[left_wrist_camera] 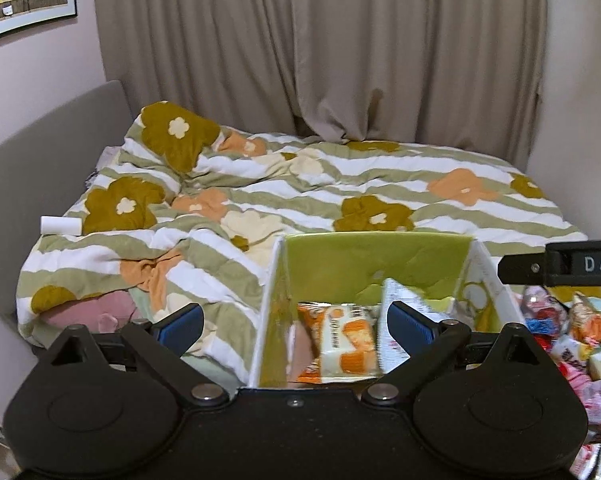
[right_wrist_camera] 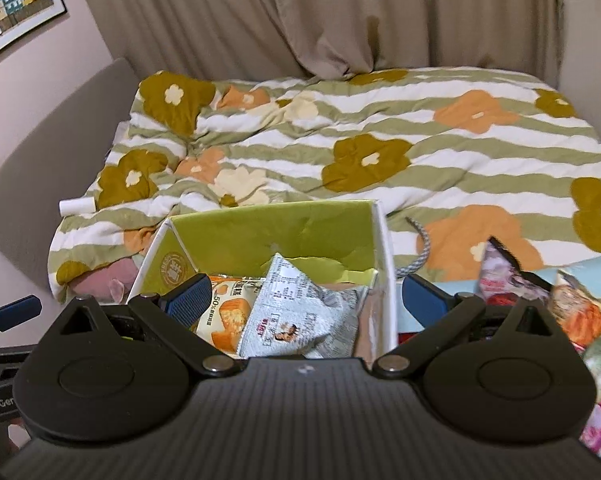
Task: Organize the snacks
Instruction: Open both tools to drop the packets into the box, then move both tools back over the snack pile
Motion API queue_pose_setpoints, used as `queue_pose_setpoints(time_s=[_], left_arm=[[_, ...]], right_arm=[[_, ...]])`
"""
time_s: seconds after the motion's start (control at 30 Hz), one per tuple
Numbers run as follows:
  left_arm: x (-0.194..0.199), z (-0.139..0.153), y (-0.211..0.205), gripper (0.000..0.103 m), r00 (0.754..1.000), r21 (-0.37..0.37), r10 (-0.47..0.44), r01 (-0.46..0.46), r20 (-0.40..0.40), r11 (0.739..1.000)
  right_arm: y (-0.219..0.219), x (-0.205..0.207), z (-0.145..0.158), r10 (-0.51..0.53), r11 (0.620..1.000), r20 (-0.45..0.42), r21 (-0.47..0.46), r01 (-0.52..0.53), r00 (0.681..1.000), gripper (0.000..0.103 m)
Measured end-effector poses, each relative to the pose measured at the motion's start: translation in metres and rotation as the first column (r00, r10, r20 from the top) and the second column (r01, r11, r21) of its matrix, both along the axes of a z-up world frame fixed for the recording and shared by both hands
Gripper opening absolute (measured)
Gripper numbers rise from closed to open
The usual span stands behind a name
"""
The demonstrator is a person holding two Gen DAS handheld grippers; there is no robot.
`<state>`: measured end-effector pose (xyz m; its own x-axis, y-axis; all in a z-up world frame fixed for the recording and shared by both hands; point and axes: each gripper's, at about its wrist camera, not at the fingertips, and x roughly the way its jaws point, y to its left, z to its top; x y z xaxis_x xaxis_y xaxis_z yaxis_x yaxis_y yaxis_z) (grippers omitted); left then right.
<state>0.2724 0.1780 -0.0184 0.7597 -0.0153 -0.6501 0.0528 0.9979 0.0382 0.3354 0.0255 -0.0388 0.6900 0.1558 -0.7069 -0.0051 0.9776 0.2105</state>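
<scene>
Right gripper (right_wrist_camera: 302, 300) sits closest, jaws spread wide and empty, hovering over the green box (right_wrist_camera: 268, 228) that already has a silver packet (right_wrist_camera: 296, 312) in it. The loose snack pile (right_wrist_camera: 572, 304) lies off to its right, so that hand's nearer. Left gripper (left_wrist_camera: 296, 324) is released too.

black gripper (left_wrist_camera: 294, 330), blue pads (left_wrist_camera: 180, 326)

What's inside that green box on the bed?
The green box holds an orange-and-white cake packet and, partly over it, a silver-grey snack packet. Whatever lies beneath them, and the box floor, is covered.
</scene>
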Motion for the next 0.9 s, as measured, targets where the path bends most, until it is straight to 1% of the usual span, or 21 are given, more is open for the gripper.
queue_pose_setpoints(time_s=[0.2, 0.3, 0.4, 0.5, 0.63, 0.77, 0.9], left_arm=[[-0.024, 0.010, -0.025, 0.100, 0.996, -0.037, -0.077, 0.078, 0.033, 0.996], [-0.039, 0.013, -0.042, 0.100, 0.991, -0.092, -0.131, 0.134, 0.039, 0.987], [-0.055, 0.015, -0.066, 0.100, 0.984, -0.100, -0.171, 0.175, 0.044, 0.980], [-0.074, 0.015, -0.096, 0.100, 0.979, -0.086, -0.195, 0.199, 0.055, 0.976], [-0.100, 0.010, -0.140, 0.100, 0.975, -0.098, -0.215, 0.219, 0.053, 0.971], [-0.121, 0.000, -0.188, 0.100, 0.969, -0.100, -0.245, 0.247, 0.030, 0.964], [-0.135, -0.014, -0.233, 0.100, 0.958, -0.097, -0.286, 0.286, 0.006, 0.953]], right_arm=[[-0.022, -0.041, 0.018, -0.041, 0.999, 0.039, -0.030, 0.043, 0.998, 0.103], [-0.043, -0.062, 0.025, -0.067, 0.997, 0.054, -0.032, 0.069, 0.996, 0.103], [-0.070, -0.083, 0.028, -0.092, 0.995, 0.065, -0.030, 0.094, 0.994, 0.103], [-0.102, -0.105, 0.029, -0.099, 0.994, 0.081, -0.034, 0.102, 0.992, 0.103], [-0.147, -0.134, 0.027, -0.107, 0.990, 0.098, -0.076, 0.115, 0.989, 0.103], [-0.194, -0.159, 0.022, -0.098, 0.987, 0.102, -0.121, 0.110, 0.990, 0.103], [-0.236, -0.179, 0.011, -0.077, 0.985, 0.099, -0.147, 0.091, 0.992, 0.103]])
